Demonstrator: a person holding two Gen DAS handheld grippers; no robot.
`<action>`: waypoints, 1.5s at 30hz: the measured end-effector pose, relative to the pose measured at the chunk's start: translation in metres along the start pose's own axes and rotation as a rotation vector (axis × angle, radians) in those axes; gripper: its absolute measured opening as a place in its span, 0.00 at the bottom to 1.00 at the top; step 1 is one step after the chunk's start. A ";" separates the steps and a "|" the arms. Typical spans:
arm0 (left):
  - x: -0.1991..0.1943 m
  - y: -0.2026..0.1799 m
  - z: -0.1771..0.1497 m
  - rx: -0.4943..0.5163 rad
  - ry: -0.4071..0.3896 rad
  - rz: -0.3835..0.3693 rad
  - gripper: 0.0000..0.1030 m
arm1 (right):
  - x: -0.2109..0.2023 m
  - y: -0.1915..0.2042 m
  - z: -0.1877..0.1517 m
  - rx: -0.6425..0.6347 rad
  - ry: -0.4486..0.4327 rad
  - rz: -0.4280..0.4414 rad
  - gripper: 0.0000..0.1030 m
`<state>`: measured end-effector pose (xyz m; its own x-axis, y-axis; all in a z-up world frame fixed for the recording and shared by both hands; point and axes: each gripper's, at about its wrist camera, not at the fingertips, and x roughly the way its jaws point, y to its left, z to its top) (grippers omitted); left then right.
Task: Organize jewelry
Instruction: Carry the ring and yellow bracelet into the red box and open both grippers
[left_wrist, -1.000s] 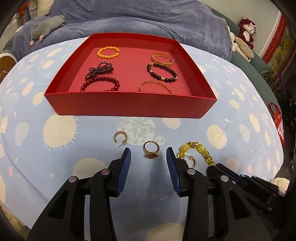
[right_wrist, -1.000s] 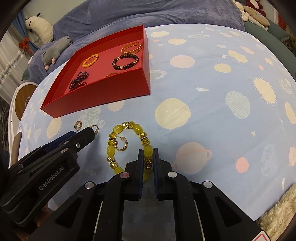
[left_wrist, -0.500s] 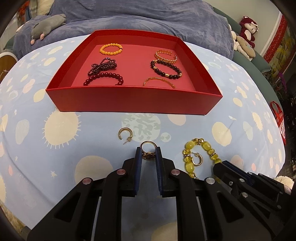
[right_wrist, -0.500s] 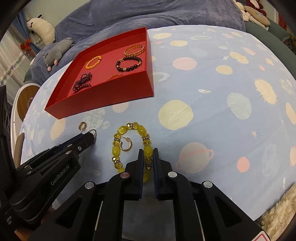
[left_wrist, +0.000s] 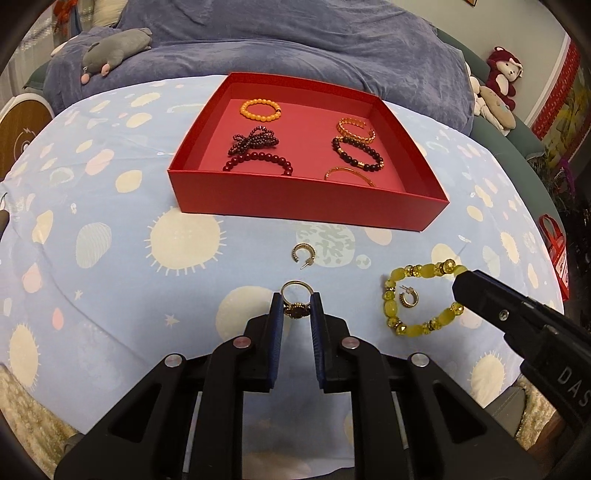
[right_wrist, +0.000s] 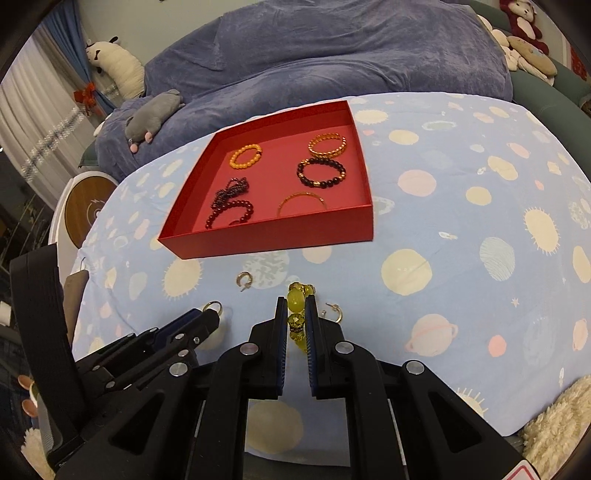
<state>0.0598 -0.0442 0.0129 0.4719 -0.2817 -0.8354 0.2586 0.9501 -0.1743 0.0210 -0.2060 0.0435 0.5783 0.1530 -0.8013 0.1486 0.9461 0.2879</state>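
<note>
While clamped by left hand-held gripper (left_wrist: 295, 306), ring (left_wrist: 295, 300) half-hidden | right hand-held gripper (right_wrist: 296, 312) pinches bracelet (right_wrist: 296, 301)

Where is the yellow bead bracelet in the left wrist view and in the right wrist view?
Left wrist view: yellow bead bracelet at lower right, its far end at the right claw.
Right wrist view: bottom centre, pinched in the right claw.
Shared landmark: red tray beyond it.

A pale blue cloth (right_wrist: 461, 206) printed with suns and planets covers the table, backed by a rumpled blue-grey blanket (right_wrist: 332, 48) where a grey plush mouse (right_wrist: 153, 114) lies, with stuffed toys (left_wrist: 498, 85) along a green sofa (left_wrist: 524, 140) and white curtains (right_wrist: 33, 122) at left.
</note>
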 end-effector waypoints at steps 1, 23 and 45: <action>-0.002 0.002 -0.001 0.000 -0.001 0.000 0.14 | -0.002 0.004 0.000 -0.009 -0.002 0.006 0.09; -0.030 0.019 0.033 -0.013 -0.051 0.007 0.14 | -0.012 0.031 0.030 -0.063 -0.050 0.020 0.09; 0.045 0.015 0.194 0.007 -0.096 -0.004 0.14 | 0.075 0.035 0.172 -0.050 -0.100 0.044 0.09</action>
<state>0.2488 -0.0684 0.0740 0.5493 -0.2974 -0.7809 0.2661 0.9481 -0.1740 0.2078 -0.2101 0.0834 0.6610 0.1679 -0.7314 0.0823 0.9525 0.2931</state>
